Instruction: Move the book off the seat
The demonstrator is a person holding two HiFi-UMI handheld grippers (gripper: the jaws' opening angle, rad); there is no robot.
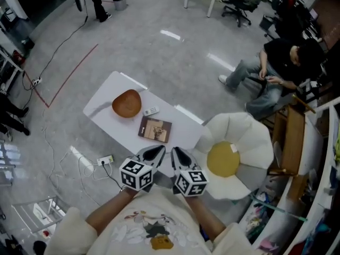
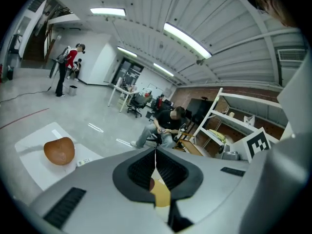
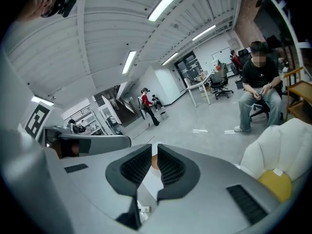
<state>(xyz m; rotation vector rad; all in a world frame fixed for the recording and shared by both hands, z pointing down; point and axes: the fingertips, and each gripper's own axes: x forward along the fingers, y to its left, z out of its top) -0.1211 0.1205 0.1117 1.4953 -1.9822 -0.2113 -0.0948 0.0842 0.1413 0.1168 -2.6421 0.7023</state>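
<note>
The brown-covered book (image 1: 155, 129) lies flat on the white low table (image 1: 114, 89), near its right end. The flower-shaped white seat (image 1: 249, 129) with a yellow centre cushion (image 1: 223, 159) stands just right of the table, with nothing on it. My left gripper (image 1: 159, 150) and right gripper (image 1: 174, 151) hang side by side close to my body, above the table's near edge and short of the book. The left gripper (image 2: 155, 152) has its tips together. The right gripper (image 3: 153, 150) shows only a thin slit, and neither holds anything.
A wooden bowl (image 1: 127, 103) and a remote (image 1: 151, 111) sit on the table behind the book. A power strip (image 1: 104, 160) with cables lies on the floor at the left. A seated person (image 1: 276, 73) and wooden furniture (image 1: 292, 137) are beyond the seat.
</note>
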